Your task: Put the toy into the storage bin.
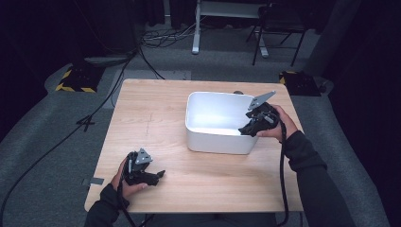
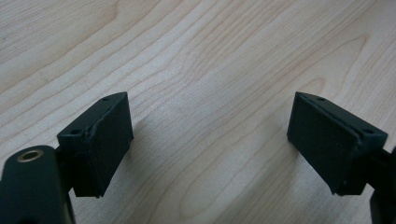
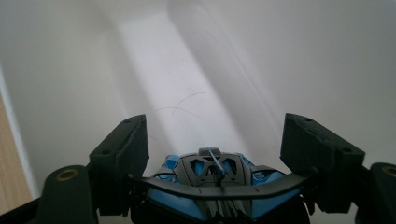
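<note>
two grippers are at the wooden table (image 1: 156,118). the right gripper (image 3: 212,179), over the right end of the white tub (image 1: 215,142) near the table's right edge, clamps a blue and black toy car (image 3: 210,182). the left gripper (image 2: 210,140) rests by the near left corner, jaws wide apart, holding nothing.

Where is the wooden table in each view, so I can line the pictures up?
High view: the table sits mid-frame, bearing the white bin.
Left gripper view: its wood spans the background behind the open left gripper.
Right gripper view: a thin strip at the left edge, beside the bin's wall.
Shared landmark: pale wood grain.
</note>
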`<state>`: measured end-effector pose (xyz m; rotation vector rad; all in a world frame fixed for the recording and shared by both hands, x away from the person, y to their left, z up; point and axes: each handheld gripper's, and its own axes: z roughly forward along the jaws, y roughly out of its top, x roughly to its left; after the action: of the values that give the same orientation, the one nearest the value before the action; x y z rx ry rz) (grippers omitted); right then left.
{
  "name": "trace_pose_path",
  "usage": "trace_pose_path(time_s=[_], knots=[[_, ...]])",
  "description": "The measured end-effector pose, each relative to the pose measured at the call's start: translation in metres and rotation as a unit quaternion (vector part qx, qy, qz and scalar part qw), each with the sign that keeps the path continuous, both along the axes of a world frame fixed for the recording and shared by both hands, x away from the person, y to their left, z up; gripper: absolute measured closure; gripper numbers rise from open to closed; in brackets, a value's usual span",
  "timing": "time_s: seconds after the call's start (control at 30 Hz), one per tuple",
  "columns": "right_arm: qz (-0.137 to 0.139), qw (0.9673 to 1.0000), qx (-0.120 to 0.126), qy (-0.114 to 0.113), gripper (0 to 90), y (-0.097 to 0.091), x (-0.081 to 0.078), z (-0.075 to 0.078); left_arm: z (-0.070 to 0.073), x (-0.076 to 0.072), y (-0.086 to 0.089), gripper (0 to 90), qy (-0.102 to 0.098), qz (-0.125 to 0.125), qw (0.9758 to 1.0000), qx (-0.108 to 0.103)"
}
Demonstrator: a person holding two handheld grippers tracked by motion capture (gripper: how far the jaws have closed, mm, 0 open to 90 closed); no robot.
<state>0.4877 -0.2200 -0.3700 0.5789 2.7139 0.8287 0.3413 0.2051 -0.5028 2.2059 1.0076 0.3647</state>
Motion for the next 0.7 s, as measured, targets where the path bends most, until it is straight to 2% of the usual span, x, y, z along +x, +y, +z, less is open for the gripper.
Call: trace_pose_path(time_s=[0.1, 0.3, 0.7], knots=[[-0.002, 1.0000, 0.002, 0.009, 23.9, -0.0001, 0.0007, 0.0010, -0.0001, 0.0000, -0.0002, 14.5, 0.002, 0.000, 1.0000, -0.002], [-0.003, 1.0000, -0.004, 0.004, 23.8, -0.0005, -0.0018, 0.0037, 0.0000, -0.0001, -0.0001, 14.5, 0.001, 0.000, 1.0000, -0.001], [-0.002, 0.9996, 0.029, -0.003, 23.8, -0.0063, -0.0080, 0.0087, -0.0001, -0.0001, -0.0002, 14.5, 0.002, 0.000, 1.0000, -0.002]])
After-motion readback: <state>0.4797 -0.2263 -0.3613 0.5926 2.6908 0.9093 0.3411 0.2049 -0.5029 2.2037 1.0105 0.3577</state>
